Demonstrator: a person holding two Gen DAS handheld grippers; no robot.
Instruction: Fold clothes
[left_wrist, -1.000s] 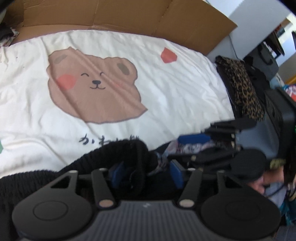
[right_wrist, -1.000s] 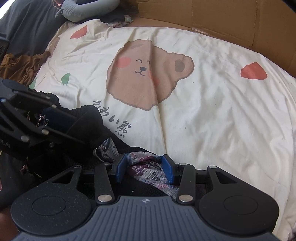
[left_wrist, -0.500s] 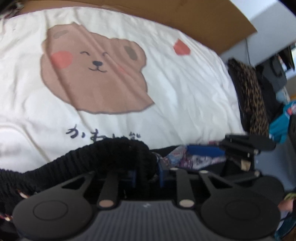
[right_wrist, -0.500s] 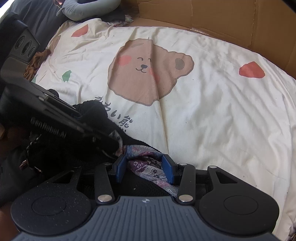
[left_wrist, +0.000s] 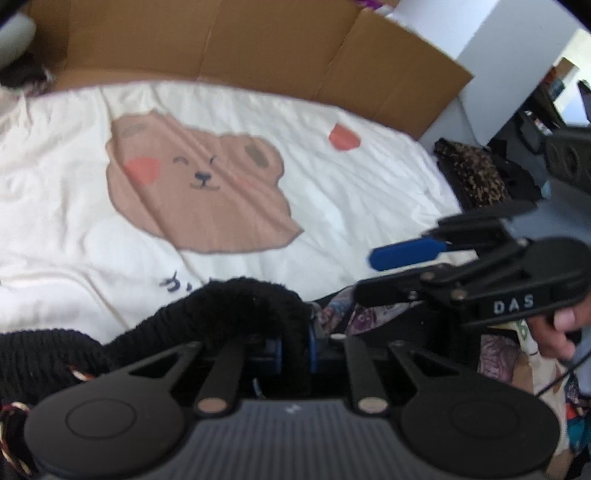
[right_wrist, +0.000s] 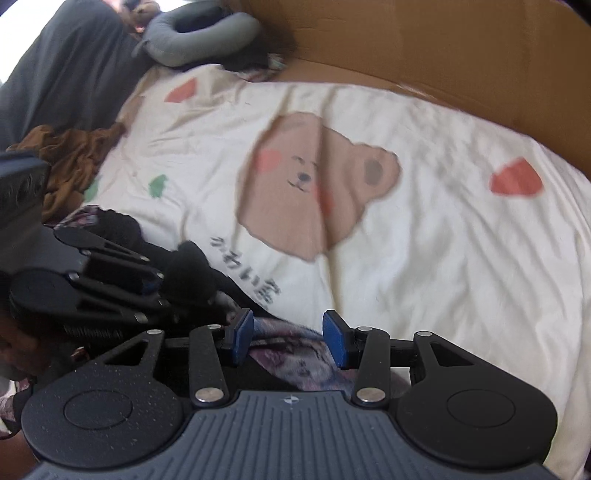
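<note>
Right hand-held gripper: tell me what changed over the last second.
The right hand-held gripper opened, its jaws now spread and no longer pinching the patterned fabric. The left hand-held gripper closed on the black knit garment. The bear sheet is unchanged.

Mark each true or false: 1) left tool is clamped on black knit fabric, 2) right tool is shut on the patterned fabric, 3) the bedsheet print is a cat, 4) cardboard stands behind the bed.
1) Left tool is clamped on the black knit garment: true.
2) Right tool is shut on the patterned fabric: false; its pads stand apart, the fabric loose between them.
3) The bedsheet print is a cat: false; it is a brown bear face.
4) Cardboard stands behind the bed: true.
</note>
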